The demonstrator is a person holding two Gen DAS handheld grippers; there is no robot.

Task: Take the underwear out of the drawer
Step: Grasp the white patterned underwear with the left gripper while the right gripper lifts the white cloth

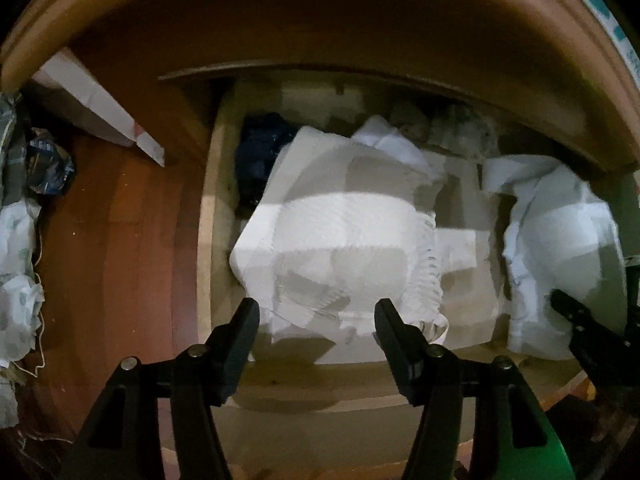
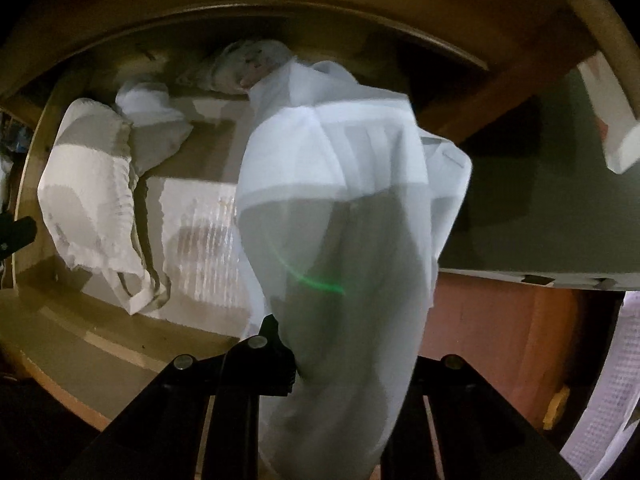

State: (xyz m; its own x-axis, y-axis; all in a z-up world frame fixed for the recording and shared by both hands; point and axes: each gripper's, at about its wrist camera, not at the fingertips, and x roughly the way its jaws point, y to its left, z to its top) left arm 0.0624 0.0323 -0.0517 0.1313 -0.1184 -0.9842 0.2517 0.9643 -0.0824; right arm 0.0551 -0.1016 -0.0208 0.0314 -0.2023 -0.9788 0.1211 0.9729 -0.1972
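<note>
the left claw (image 1: 316,316) hangs open above the folded white ribbed underwear (image 1: 340,240) lying in the pale wooden drawer (image 1: 208,240); further right, the right claw (image 2: 320,360) is clamped on a limp white garment (image 2: 344,184), which could snag the drawer's edge and slip free.

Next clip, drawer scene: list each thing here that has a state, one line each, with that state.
Drawer: pulled open, cloth inside.
Left tongs: open, empty, above a folded white garment.
Right tongs: shut on a white garment, which hangs from them.
Folded white garment: lying flat in the drawer.
Dark cloth: bunched in a back corner.
</note>
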